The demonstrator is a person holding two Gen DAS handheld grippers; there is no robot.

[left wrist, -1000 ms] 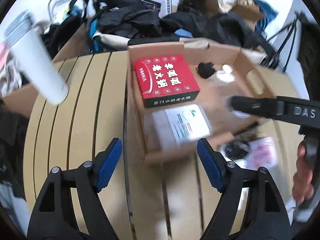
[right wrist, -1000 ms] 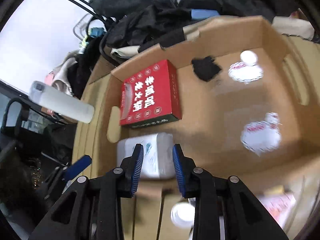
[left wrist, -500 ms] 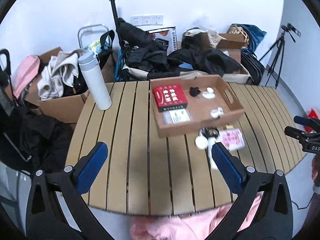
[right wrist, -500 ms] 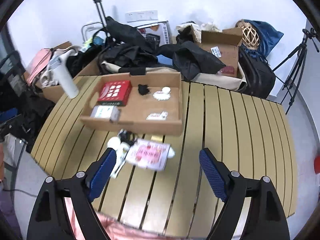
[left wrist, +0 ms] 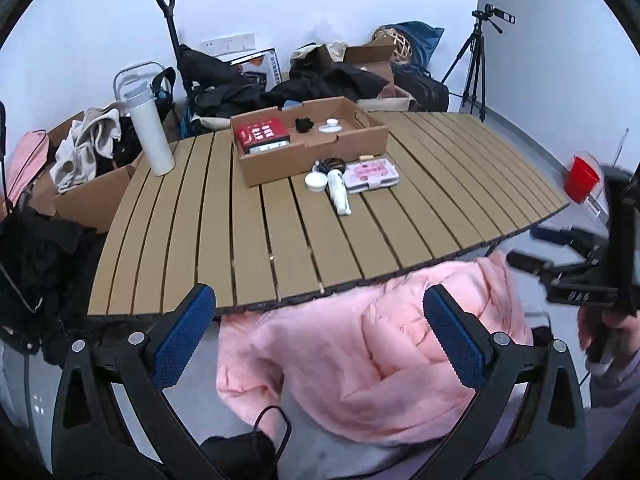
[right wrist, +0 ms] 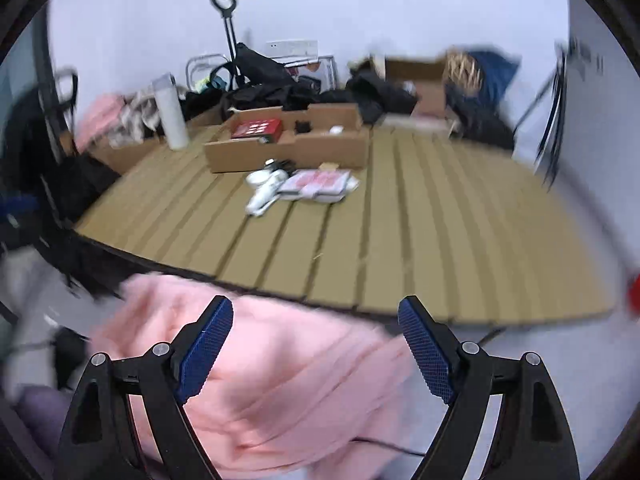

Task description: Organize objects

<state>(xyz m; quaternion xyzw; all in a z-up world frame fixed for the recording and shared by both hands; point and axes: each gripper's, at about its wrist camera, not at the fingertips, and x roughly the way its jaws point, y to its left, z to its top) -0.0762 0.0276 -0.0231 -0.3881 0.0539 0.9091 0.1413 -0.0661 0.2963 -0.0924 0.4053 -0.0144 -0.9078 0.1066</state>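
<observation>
Cardboard tray [left wrist: 362,142] far ahead on the bench [left wrist: 248,240]; my left gripper [left wrist: 320,332] hangs off the near edge, jaws wide, empty. Right view, blurred: right gripper [right wrist: 316,344] likewise spread over a pink jacket [right wrist: 280,380]. I should steady first, then approach the loose white bottle [right wrist: 264,194] squarely.

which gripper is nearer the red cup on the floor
Right. The right gripper is off the table's right edge, close to the red cup; the left gripper hangs back by the table's near edge.
</observation>
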